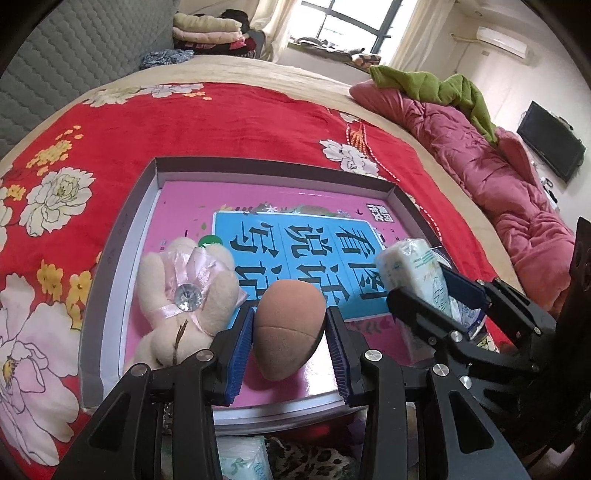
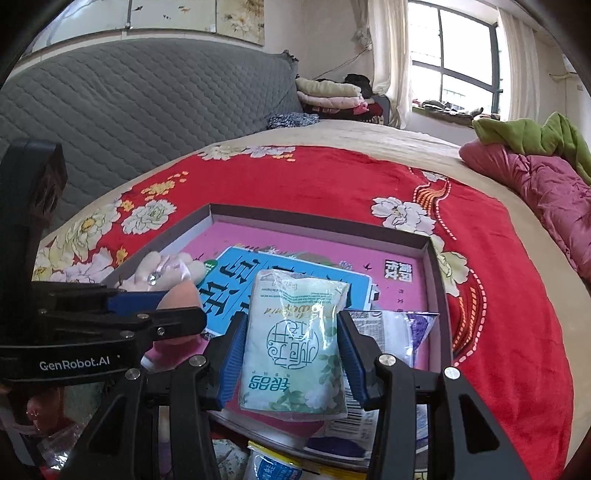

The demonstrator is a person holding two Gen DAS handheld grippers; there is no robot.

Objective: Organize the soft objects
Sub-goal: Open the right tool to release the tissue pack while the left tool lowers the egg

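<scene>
Red blanket (image 1: 207,122), tray rim (image 1: 273,167) — far half bare

a home bedroom. a bed (image 2: 369,177) with a red flowered blanket (image 1: 221,122), folded quilts (image 1: 207,31), curtained window (image 1: 351,22), wall television (image 1: 550,149).

The left gripper (image 2: 177,314) hides most of the brown sponge (image 2: 181,295) and part of the plush bunny (image 2: 162,271) in the right wrist view. The tissue pack (image 2: 295,347) covers part of the book (image 2: 388,254). More packs (image 1: 240,461) are cut off by the bottom edge
</scene>
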